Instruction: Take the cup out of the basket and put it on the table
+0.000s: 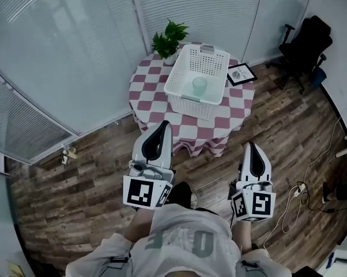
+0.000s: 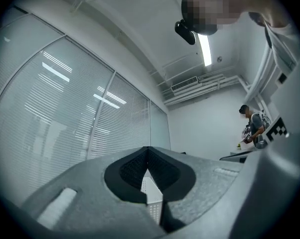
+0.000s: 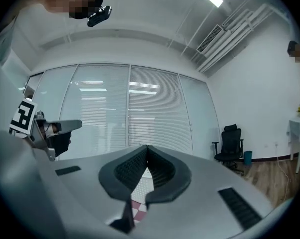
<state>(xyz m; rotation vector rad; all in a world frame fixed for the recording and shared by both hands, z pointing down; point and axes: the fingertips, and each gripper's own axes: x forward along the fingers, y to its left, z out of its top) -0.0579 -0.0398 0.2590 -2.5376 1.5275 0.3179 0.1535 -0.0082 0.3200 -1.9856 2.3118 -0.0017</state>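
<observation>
A pale cup (image 1: pixel 200 86) stands upright inside the white basket (image 1: pixel 177 79) on the checked table (image 1: pixel 147 94). The left gripper (image 1: pixel 163 124) and right gripper (image 1: pixel 251 146), both pressed together and empty, are short of the basket, with the left nearer.

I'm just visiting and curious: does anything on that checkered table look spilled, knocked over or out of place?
Nothing stands out. The cup stands upright in the white basket, the plant is upright, no spill shows. Only the framed picture sits close to the edge of the table, at an angle.
</observation>
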